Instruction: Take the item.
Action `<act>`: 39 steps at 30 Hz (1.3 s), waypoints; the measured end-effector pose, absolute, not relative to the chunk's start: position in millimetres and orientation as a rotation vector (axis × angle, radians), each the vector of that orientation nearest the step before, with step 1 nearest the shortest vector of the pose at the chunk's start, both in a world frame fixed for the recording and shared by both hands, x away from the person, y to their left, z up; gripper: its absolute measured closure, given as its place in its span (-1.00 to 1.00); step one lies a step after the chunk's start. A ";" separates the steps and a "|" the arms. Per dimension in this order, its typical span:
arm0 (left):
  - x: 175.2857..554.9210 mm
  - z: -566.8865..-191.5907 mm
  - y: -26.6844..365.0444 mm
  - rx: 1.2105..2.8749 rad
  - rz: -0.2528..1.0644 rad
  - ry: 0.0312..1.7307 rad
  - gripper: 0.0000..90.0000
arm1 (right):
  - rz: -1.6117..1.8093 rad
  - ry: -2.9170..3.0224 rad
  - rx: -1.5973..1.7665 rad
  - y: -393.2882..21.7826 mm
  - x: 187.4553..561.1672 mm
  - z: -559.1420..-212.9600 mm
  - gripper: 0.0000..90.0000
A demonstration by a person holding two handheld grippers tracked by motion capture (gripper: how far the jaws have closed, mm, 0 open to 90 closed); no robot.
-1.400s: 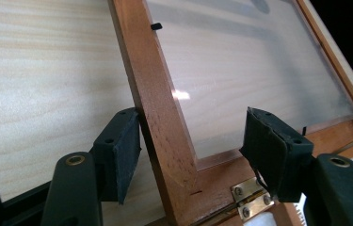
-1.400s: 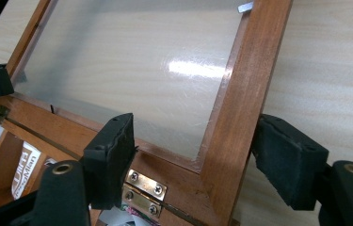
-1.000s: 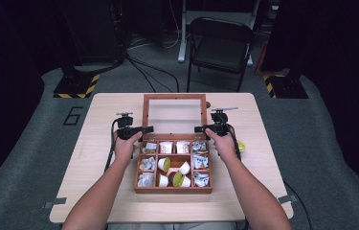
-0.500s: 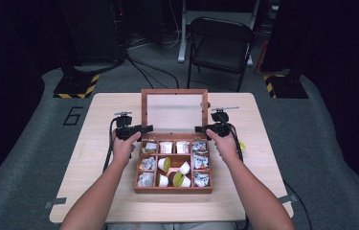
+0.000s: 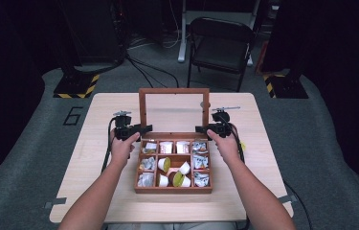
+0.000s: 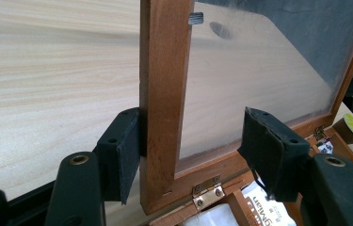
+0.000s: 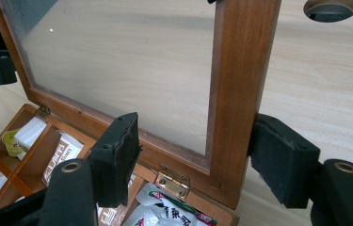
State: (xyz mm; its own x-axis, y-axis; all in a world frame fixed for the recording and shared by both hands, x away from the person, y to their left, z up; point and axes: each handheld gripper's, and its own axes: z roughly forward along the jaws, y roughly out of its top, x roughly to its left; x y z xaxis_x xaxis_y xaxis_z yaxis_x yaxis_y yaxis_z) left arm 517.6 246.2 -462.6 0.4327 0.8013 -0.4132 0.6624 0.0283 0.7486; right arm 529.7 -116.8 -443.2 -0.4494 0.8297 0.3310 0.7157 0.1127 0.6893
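1. Wooden and glass-paned, the lid (image 5: 173, 110) of the box (image 5: 173, 189) stood nearly upright at the back of the worktop (image 5: 95, 191), hinged to the tray of compartments below it.

2. We had the left gripper (image 6: 190, 150) straddling the lid's left frame post (image 6: 162, 94) — its outer pad (image 6: 124, 150) touched the wood, while the inner pad (image 6: 268, 150) stood clear in front of the glass, so the jaws were half-wide and gripped nothing.

3. We had the right gripper (image 7: 202, 165) around the opposite post (image 7: 240, 94) in the same way: the outer pad (image 7: 282, 162) lay against the wood, the inner one (image 7: 117, 155) apart from the pane, jaws loosely open.

4. We judged the lid poised between open and shut. With neither pair clamped, it could have tipped forward on its hinges (image 7: 173, 181) and dropped onto the sachets (image 5: 199, 162) and cups (image 5: 164, 164).

5. Uneven pushing from the two sides might have twisted the frame — or slid the whole box across the worktop.

6. An inner pad closing carelessly could have pressed on the glass rather than the wood.
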 end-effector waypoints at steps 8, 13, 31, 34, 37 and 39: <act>514.9 -459.0 246.1 1.654 0.174 1.285 -0.13 | 1.267 2.226 1.554 -117.7 525.1 -441.5 -0.23; 512.1 -451.8 248.5 1.601 0.180 1.267 -0.11 | 1.281 2.221 1.532 -118.2 522.3 -437.4 -0.22; 489.3 -422.6 248.2 1.655 0.255 1.134 -0.14 | 1.332 2.222 1.454 -120.0 504.7 -414.5 -0.14; 486.6 -420.6 249.5 1.660 0.257 1.119 -0.16 | 1.350 2.219 1.443 -121.2 502.0 -411.8 -0.14; 482.7 -419.0 249.0 1.666 0.260 1.109 -0.18 | 1.368 2.215 1.439 -121.8 498.8 -408.6 -0.18; 480.2 -417.0 249.0 1.666 0.264 1.098 -0.20 | 1.372 2.217 1.427 -121.7 496.5 -406.7 -0.19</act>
State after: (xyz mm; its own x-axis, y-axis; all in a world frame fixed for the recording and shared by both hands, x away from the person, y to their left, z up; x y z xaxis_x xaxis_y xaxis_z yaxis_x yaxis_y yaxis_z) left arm 480.2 249.0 -417.0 0.5508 0.7631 -0.3381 0.5259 -0.0028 0.8505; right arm 496.5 -121.7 -406.7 -0.5279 0.7889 0.3146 0.6335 0.1190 0.7645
